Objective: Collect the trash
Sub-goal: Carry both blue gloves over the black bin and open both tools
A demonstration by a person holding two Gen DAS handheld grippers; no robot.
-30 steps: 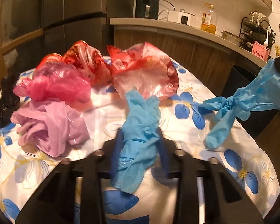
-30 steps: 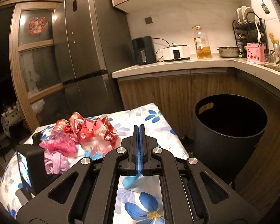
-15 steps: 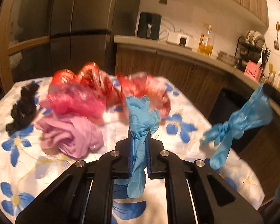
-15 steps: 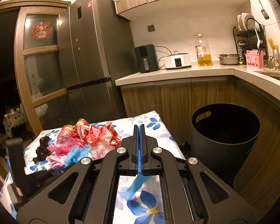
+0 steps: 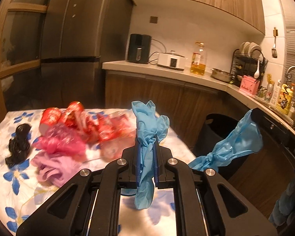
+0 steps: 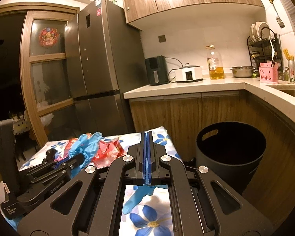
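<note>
Left gripper (image 5: 147,153), seen from its own wrist camera, is clamped on a blue glove (image 5: 149,135), the jaws pressed against the crumpled rubber; one end bunches above the pads and the other dangles below them, clear of the floral tablecloth (image 5: 15,179). On the cloth behind lie a black bag (image 5: 18,143), a pink bag (image 5: 59,143), a lilac bag (image 5: 53,167) and red wrappers (image 5: 84,122) (these blurred). To the right, a second blue glove (image 5: 234,147), knotted near its lower end, hangs from the tip of the right gripper (image 5: 254,116), in front of the black bin (image 5: 216,131).

From the right wrist camera, the right gripper (image 6: 147,157) has its jaws fully together, a thin strip of the second blue glove (image 6: 136,196) pinched between the blue pads and the rest trailing underneath over the tablecloth (image 6: 151,220). The bin (image 6: 230,153) stands open just right of the table, beside the wooden cabinets (image 6: 167,114). At left, the other gripper (image 6: 76,160) carries its glove (image 6: 86,143) above the red wrappers (image 6: 108,149).
</note>
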